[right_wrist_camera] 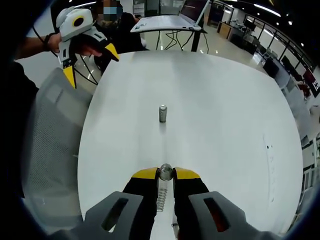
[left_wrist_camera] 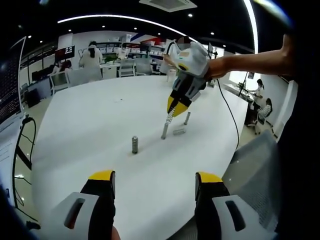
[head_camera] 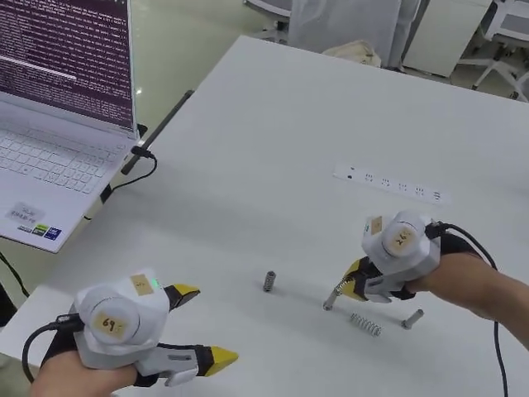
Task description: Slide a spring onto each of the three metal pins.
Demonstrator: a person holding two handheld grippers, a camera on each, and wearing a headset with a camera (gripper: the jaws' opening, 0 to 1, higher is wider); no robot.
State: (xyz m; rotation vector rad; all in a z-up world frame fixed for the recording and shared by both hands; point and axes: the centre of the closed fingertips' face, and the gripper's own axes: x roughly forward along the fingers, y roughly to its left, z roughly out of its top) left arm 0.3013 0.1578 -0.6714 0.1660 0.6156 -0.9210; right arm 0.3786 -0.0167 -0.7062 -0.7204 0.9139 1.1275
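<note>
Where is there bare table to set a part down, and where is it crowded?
Bare: the wide stretch between laptop and power strip; the patch between left gripper and upright sprung pin. Crowded: around the right gripper, its held spring, the loose spring and lying pin.

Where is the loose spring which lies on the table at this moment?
In the head view the loose spring lies on the white table beside the right gripper, between the spring-wrapped pin it grips and a bare pin.
</note>
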